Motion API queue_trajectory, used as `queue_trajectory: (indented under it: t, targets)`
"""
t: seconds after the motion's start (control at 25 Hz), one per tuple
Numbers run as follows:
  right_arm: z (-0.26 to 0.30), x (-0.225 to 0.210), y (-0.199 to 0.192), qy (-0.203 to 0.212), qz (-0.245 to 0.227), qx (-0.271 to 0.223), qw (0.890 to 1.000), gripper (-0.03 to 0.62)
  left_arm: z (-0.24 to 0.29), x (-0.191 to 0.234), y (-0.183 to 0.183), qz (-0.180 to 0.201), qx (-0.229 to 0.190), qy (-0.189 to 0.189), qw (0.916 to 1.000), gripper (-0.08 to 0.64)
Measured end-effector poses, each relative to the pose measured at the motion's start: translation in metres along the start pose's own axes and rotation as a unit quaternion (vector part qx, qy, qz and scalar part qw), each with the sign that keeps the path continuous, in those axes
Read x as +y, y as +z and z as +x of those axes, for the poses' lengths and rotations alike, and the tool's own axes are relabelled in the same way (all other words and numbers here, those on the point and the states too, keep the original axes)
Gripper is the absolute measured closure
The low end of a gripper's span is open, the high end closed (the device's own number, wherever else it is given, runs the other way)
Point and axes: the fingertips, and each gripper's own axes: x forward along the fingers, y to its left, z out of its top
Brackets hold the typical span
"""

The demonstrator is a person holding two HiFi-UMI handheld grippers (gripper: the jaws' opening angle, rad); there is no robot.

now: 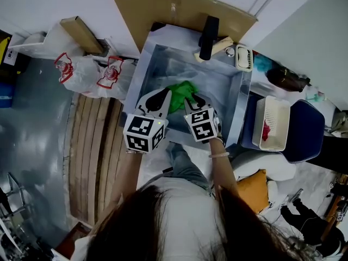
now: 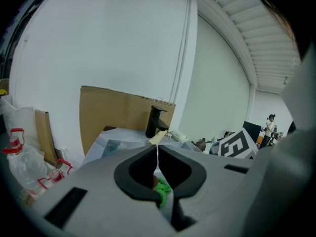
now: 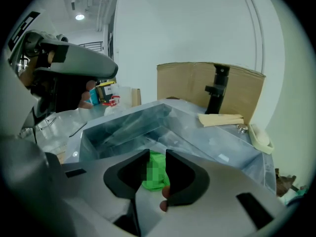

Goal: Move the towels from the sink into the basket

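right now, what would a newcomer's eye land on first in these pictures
The bright green towel lying in the steel sink stands out most, at the centre of the head view. At the towel's near side are the left gripper and the right gripper, each carrying a black-and-white marker cube. Off to the right, a white basket sits on a blue chair.

A green towel (image 1: 182, 93) lies crumpled in the shiny metal sink (image 1: 163, 64), near its front. The white basket (image 1: 280, 118) stands right of the sink, with a red thing (image 1: 266, 130) inside.
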Motion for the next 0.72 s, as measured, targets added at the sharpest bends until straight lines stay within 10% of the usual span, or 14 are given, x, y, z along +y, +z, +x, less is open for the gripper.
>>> queue_trajectory:
  t: [0.72]
  targets:
    - [0.08, -0.003, -0.04, 0.032, -0.017, 0.095, 0.995, 0.353, 0.028, 0.044, -0.02, -0.029, 0.034, 0.014, 0.9989, 0.545]
